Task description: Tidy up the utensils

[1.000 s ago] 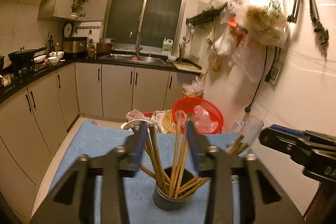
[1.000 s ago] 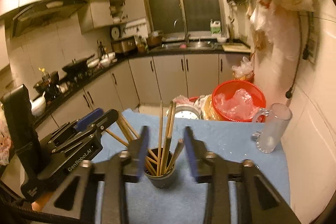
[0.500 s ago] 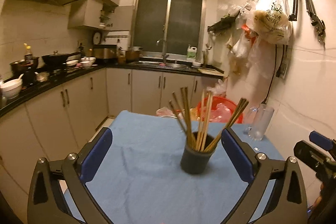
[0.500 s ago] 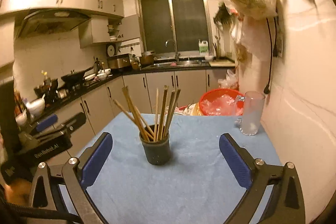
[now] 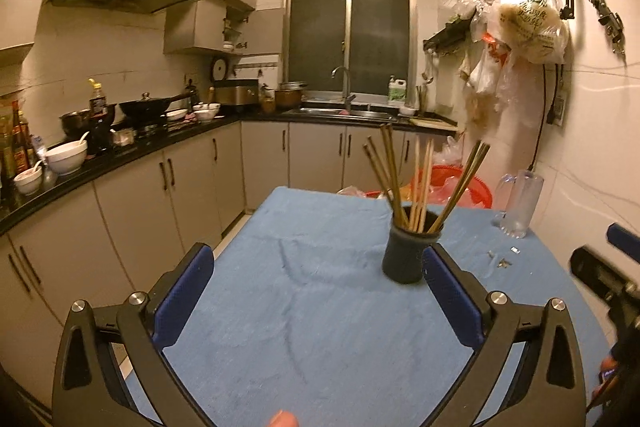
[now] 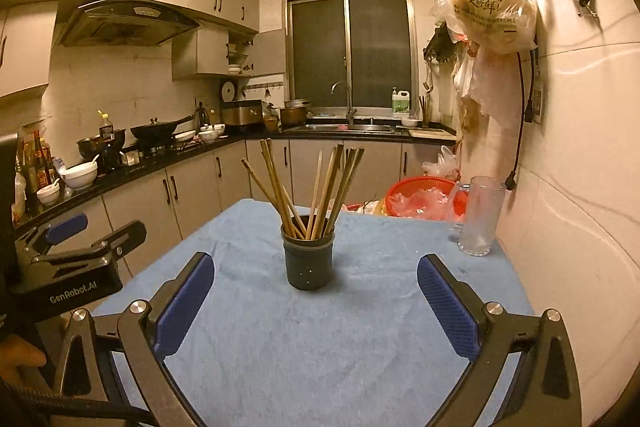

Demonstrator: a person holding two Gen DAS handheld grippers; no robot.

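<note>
Apparently near done: chopsticks all standing in dark holder mid blue cloth, none loose beside it; left gripper and right gripper both spread fully wide, empty, short of holder; nothing obviously left.

- The counter in front of me is covered edge to edge by a blue cloth, slightly rumpled near its middle.
- A dark round holder stands upright on the cloth, filled with wooden chopsticks that fan outward (tips up).
- A clear glass mug stands upright near the wall-side far corner, well apart from the holder.
- A few tiny scraps lie on the cloth near the mug (too small to identify).
</note>
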